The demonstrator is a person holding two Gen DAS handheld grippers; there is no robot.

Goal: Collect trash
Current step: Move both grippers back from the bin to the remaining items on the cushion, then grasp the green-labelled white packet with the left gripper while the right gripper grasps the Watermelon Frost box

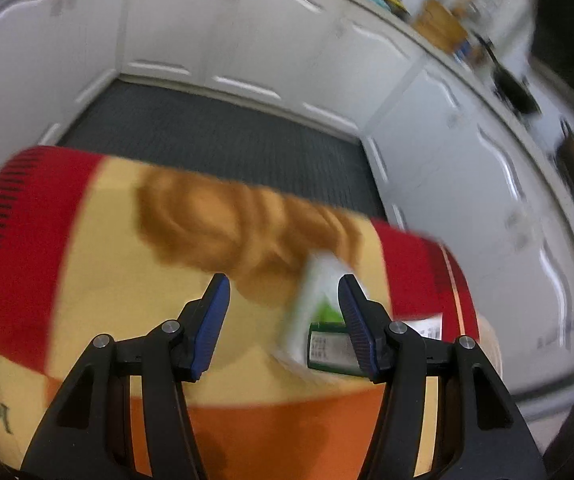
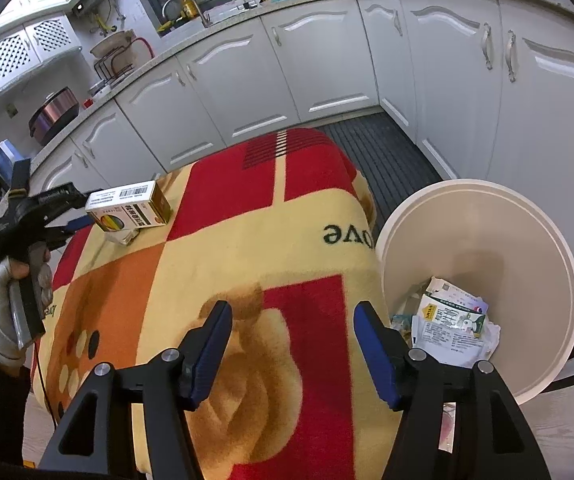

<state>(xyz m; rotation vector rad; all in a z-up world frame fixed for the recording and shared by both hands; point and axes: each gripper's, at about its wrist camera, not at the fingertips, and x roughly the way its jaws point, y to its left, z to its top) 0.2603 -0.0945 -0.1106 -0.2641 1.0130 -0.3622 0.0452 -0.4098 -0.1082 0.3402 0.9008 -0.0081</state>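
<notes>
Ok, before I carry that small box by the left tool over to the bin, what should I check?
1. Left tool clamped on small box: not ok; jaws wide, box beside one finger only.
2. Box touching that finger: cannot tell; left wrist view is blurred.
3. Right tool open and empty: ok.
4. Bin uncovered, with room above the trash: ok.
5. Blanket between box and bin free of obstacles: ok.
</notes>
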